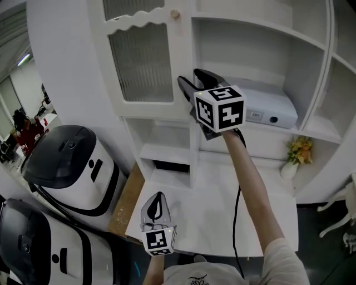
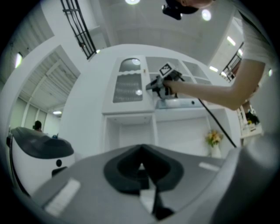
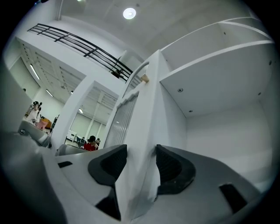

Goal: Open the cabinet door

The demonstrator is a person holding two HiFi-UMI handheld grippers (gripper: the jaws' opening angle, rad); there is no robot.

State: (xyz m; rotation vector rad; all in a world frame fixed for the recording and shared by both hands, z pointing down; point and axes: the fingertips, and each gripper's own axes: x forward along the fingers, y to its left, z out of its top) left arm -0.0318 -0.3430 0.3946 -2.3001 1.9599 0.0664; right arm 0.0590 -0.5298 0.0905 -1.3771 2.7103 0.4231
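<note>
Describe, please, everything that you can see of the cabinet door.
The cabinet door is white, painted wood as it looks. It has a ribbed translucent panel under a wavy trim and a small round pale knob near its upper free corner. It hangs upright and ajar at the cabinet's upper left. The right gripper has its open jaws on either side of the door's free edge, below the knob. Whether a pad touches the door I cannot tell.

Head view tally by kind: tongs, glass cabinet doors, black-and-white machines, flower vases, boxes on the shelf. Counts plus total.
Tongs: 2, left tongs and right tongs
Cabinet door: 1
Black-and-white machines: 2, upper machine and lower machine
Flower vase: 1
White box on the shelf: 1
Total: 7
</note>
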